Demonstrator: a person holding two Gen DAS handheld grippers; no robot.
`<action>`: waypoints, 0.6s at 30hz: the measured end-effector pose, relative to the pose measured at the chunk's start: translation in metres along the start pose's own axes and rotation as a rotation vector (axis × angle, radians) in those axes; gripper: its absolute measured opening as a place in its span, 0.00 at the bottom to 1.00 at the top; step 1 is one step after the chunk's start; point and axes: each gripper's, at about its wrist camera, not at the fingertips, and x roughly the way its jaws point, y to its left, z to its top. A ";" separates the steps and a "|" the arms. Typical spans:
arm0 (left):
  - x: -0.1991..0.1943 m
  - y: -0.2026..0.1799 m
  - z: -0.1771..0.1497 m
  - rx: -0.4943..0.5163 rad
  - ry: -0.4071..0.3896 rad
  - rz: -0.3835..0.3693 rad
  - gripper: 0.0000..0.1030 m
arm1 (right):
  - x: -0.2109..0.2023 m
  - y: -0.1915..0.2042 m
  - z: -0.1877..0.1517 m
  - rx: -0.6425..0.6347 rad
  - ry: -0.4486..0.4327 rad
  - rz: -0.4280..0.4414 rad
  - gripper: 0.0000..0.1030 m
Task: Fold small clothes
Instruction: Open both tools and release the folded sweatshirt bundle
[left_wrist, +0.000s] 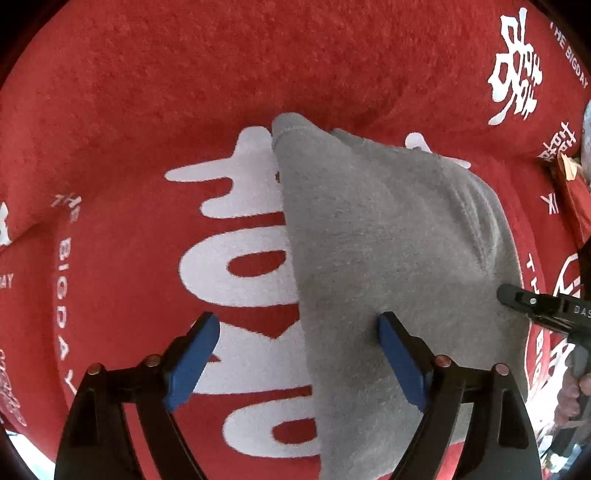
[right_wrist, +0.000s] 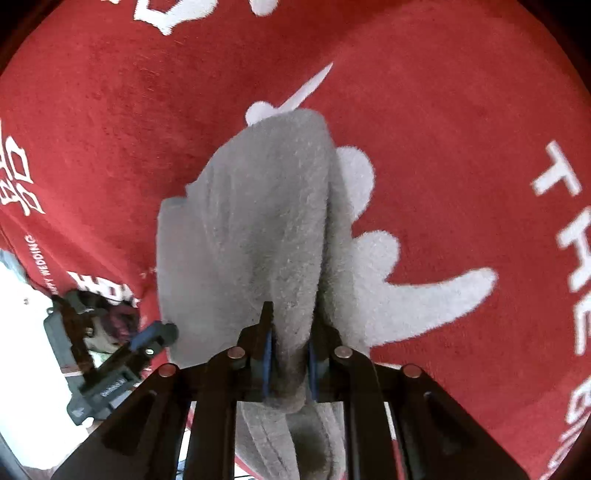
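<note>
A small grey fleecy garment (left_wrist: 391, 236) lies on a red cloth with white lettering (left_wrist: 155, 110). My left gripper (left_wrist: 299, 328) hovers open right over the garment's left edge; its left blue pad is over the red cloth and its right pad (left_wrist: 400, 358) over the grey fabric. In the right wrist view my right gripper (right_wrist: 290, 350) is shut on a bunched fold of the grey garment (right_wrist: 266, 206), which rises between the blue pads. The right gripper's black tip (left_wrist: 535, 306) shows at the garment's right edge in the left wrist view.
The red cloth (right_wrist: 461, 129) covers the whole surface, with wrinkles toward the left. Its edge drops off at the lower left of the right wrist view, where the left gripper's body (right_wrist: 110, 365) and a white floor (right_wrist: 29, 332) show. A hand (left_wrist: 576, 395) grips the right handle.
</note>
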 end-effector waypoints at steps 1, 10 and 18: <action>-0.003 0.000 0.000 0.008 0.000 0.008 0.86 | -0.003 0.003 -0.001 -0.011 -0.002 -0.023 0.19; -0.031 -0.003 -0.022 0.110 0.008 0.004 0.85 | -0.055 0.019 -0.027 -0.096 -0.046 -0.034 0.19; 0.004 -0.013 -0.068 0.115 0.116 0.021 0.86 | -0.026 0.047 -0.072 -0.261 0.069 -0.136 0.19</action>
